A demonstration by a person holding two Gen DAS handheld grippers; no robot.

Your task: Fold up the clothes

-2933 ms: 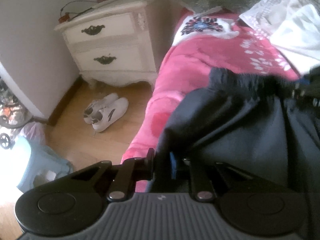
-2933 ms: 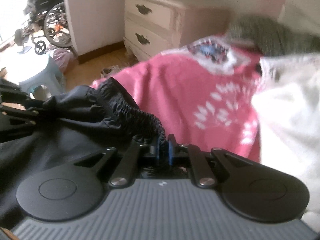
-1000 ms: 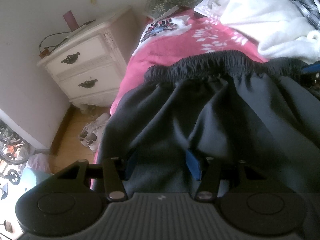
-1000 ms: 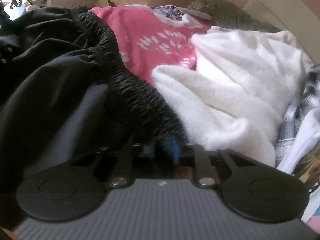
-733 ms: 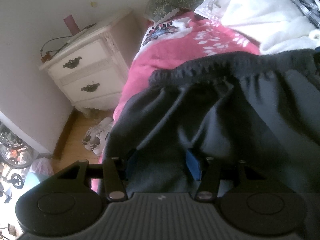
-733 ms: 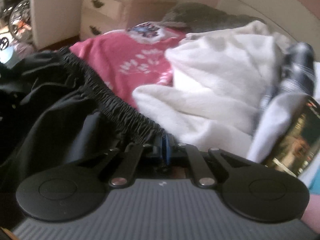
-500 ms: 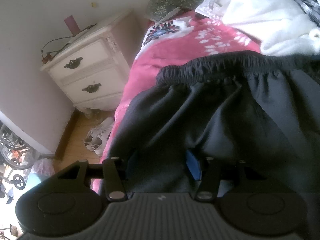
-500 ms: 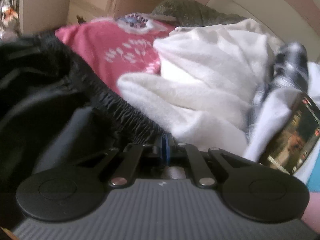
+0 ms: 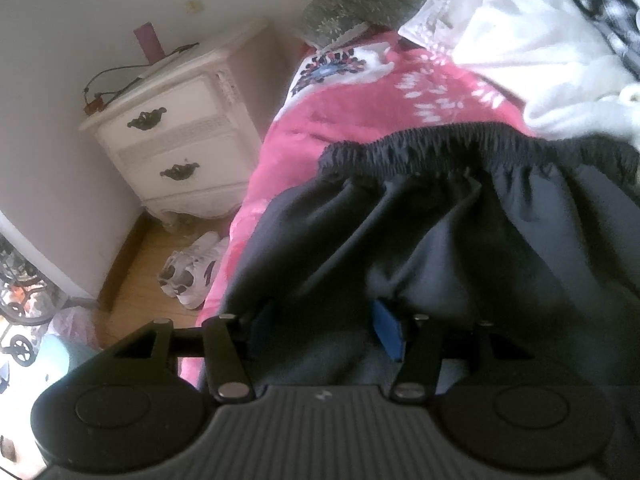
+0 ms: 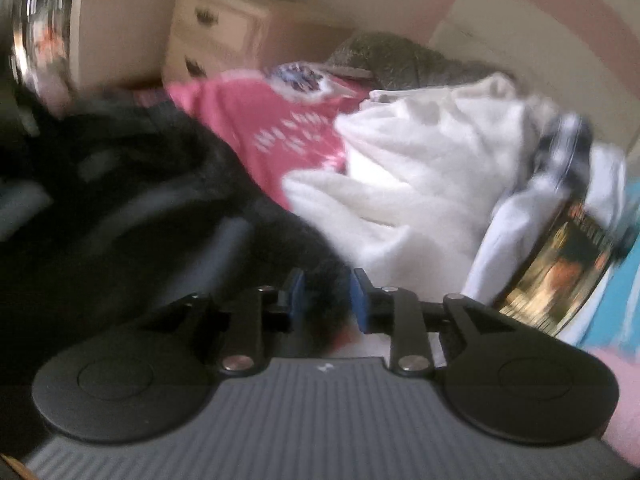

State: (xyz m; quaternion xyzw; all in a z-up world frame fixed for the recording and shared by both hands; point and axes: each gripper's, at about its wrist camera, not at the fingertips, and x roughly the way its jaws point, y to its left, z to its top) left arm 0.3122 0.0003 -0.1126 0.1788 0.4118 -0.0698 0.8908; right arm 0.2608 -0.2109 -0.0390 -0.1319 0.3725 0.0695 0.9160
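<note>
A black garment (image 9: 460, 240) with a gathered elastic waistband (image 9: 460, 144) lies spread on the pink blanket (image 9: 340, 108) of a bed. My left gripper (image 9: 324, 328) is open at the garment's near edge, and dark cloth lies loosely between its blue pads. In the blurred right wrist view, my right gripper (image 10: 328, 296) is open with the waistband end (image 10: 316, 264) sitting between its parted fingers. The rest of the black garment (image 10: 140, 220) spreads to the left there.
A white fluffy garment (image 10: 420, 180) is heaped right beside the waistband, with a plaid piece (image 9: 600, 8) and a printed white item (image 10: 560, 272) further right. A grey pillow (image 9: 360, 4) lies at the bed's head. White nightstand (image 9: 172, 140) and shoes (image 9: 192, 272) stand left of the bed.
My right gripper has opened and let go of the waistband it was shut on. The left gripper stays open; the garment has settled flat on the bed.
</note>
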